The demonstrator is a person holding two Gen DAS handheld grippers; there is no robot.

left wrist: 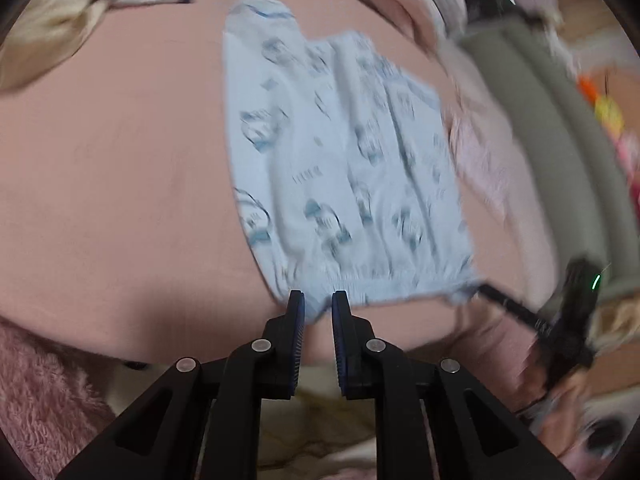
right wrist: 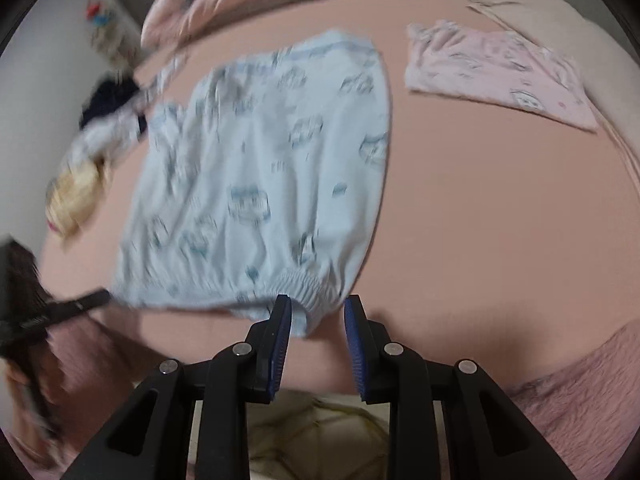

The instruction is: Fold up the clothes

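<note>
Item: light, limp pale-blue printed shorts point(left wrist: 344, 168), flat on the pink bed point(left wrist: 120, 180) at my twelve o'clock; left gripper point(left wrist: 318, 304) jaws narrow, right gripper point(right wrist: 318, 308) jaws wider, both at the elastic waistband point(right wrist: 304, 292), the firmest hold.

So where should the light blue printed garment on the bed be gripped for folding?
At the gathered elastic hem, the near edge of the blue garment. It lies flat on the pink sheet, so come in low from the near side, one gripper toward each hem corner. Both the left gripper and right gripper sit open there.
</note>
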